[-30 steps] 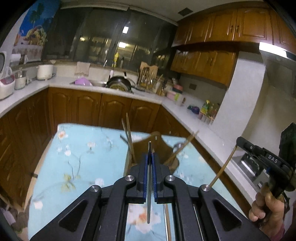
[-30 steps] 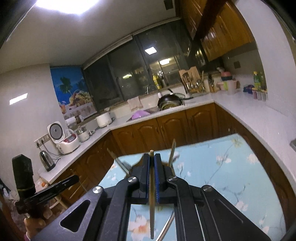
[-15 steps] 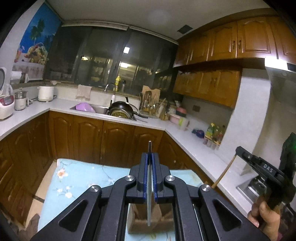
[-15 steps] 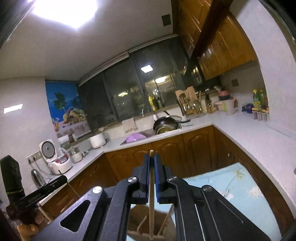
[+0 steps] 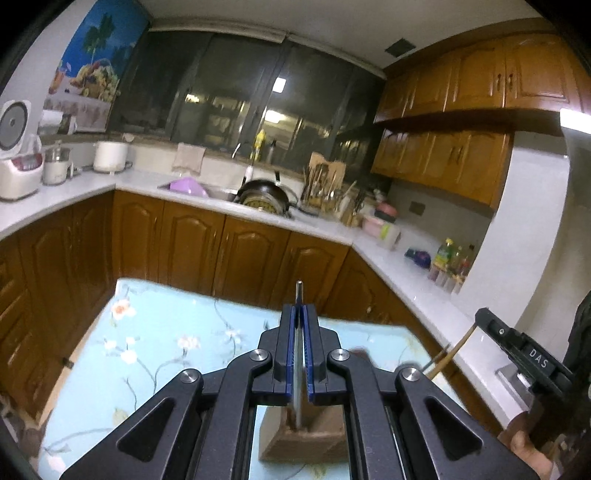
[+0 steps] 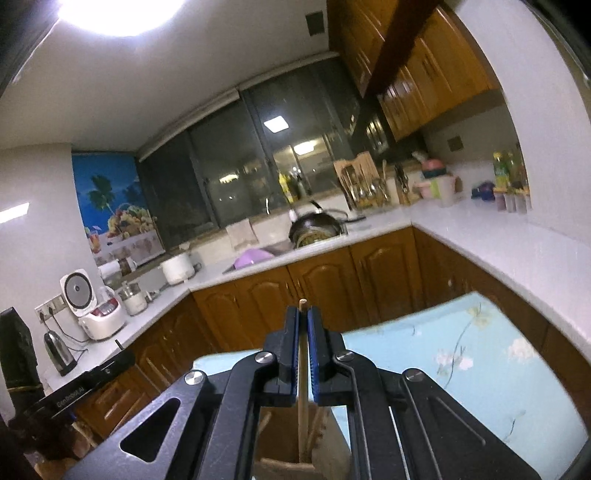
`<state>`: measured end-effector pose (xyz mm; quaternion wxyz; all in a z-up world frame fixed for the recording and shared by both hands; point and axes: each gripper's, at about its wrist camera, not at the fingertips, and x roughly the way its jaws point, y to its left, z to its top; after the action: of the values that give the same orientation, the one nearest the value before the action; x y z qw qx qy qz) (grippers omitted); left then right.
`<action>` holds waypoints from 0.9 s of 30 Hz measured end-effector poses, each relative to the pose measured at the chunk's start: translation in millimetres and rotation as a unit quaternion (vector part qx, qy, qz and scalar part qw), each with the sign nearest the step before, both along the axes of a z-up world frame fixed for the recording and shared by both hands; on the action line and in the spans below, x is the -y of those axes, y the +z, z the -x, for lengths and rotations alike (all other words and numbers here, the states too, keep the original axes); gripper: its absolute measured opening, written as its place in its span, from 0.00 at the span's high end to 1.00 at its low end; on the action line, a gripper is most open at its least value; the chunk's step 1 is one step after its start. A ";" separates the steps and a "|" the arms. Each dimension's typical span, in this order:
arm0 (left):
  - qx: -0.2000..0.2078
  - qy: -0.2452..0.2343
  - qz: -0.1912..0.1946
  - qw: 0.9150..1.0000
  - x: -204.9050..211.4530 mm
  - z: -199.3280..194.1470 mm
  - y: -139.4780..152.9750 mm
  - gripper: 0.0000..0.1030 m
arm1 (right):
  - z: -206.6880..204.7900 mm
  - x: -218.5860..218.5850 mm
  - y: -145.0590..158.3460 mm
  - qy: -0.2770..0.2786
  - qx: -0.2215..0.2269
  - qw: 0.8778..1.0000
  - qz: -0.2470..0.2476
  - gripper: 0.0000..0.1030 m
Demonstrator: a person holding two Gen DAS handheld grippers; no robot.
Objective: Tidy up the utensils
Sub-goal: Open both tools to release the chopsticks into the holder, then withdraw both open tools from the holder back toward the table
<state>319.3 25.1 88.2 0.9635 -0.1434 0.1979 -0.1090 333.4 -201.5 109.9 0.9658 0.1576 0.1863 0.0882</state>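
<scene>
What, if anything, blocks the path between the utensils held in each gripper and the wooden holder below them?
Nothing visible does. The left gripper holds a metal utensil whose lower end hangs at the wooden holder; the right gripper holds a wooden chopstick reaching into the holder's mouth, beside sticks already inside.

**A Kitchen at Night With Wooden Cabinets**

The room is a kitchen with brown wooden cabinets point(image 5: 192, 240) under a white countertop point(image 6: 517, 254) that turns around the corner. More wooden cabinets point(image 5: 476, 77) hang on the wall above. A wide dark window point(image 5: 236, 103) reflects the lamps. Beside it hangs a poster point(image 6: 110, 206) with palm trees and fruit. A bright ceiling light point(image 6: 118, 14) shines on the white ceiling. A table with a light blue flowered cloth point(image 5: 155, 332) stands in the middle.
</scene>
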 end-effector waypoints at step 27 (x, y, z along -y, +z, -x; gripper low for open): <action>-0.038 0.031 0.003 0.999 -15.1 5.6 -1.0 0.51 | 2.4 8.8 -18.1 0.007 -0.040 0.999 -0.011 0.36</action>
<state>313.8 40.2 87.2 0.9578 -0.1562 0.2298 -0.0740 331.0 -210.4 91.8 0.9551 0.1700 0.2253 0.0905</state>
